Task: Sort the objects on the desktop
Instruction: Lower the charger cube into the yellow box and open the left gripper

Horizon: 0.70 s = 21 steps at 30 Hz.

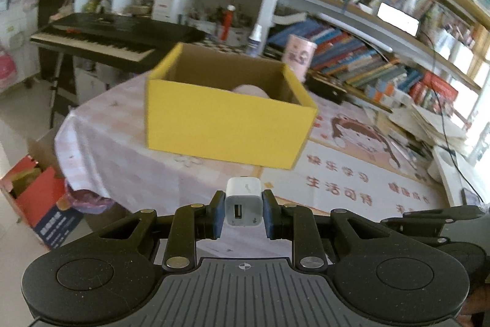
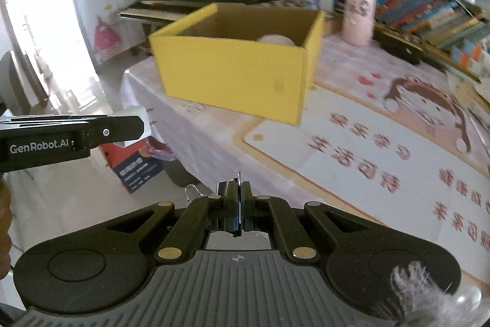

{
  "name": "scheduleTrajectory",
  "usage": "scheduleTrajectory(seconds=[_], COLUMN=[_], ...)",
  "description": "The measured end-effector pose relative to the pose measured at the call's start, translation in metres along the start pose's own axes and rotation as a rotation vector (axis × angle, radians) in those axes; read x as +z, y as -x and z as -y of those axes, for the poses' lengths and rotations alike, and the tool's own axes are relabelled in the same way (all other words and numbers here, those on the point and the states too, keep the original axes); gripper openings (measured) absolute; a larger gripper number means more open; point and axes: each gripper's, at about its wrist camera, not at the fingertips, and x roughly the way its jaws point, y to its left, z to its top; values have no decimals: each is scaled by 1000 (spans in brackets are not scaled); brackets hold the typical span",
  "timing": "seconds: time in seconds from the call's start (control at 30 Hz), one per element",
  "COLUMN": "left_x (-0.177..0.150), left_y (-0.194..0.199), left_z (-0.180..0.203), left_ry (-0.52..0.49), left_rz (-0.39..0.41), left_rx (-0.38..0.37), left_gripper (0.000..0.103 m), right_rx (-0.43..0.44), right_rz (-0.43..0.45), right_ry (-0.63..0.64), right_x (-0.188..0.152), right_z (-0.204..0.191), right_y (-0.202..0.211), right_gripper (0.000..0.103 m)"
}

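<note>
My left gripper (image 1: 243, 210) is shut on a white USB charger cube (image 1: 244, 203), held above the table's near edge, short of the yellow cardboard box (image 1: 226, 124). The box is open at the top with a pale round object (image 1: 251, 90) inside. My right gripper (image 2: 237, 204) is shut on a binder clip (image 2: 237, 206); a wire handle (image 2: 193, 191) sticks out left. The yellow box (image 2: 232, 78) lies ahead of it. The left gripper with the charger (image 2: 136, 124) shows at the left of the right wrist view.
A pink patterned cloth and cartoon mat (image 2: 352, 143) cover the table. A pink cylinder (image 2: 358, 17) stands behind the box by bookshelves (image 1: 382, 51). A keyboard piano (image 1: 107, 36) stands at the far left. A red carton (image 1: 39, 198) sits on the floor.
</note>
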Motion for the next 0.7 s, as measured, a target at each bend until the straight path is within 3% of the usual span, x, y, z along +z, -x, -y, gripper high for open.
scheduleTrajectory(seconds=[0.37, 0.7], left_x=[46, 89], left_y=[14, -16], left_z=[-20, -16], left_ry=[67, 65], left_rz=[153, 211], left_rx=[34, 68], left_gripper=[24, 24], right_rx=[30, 24], right_rz=[168, 291], right_ry=[53, 118], right_x=[65, 132], right_z=[-14, 6], right_y=[9, -9], right_gripper=[2, 2])
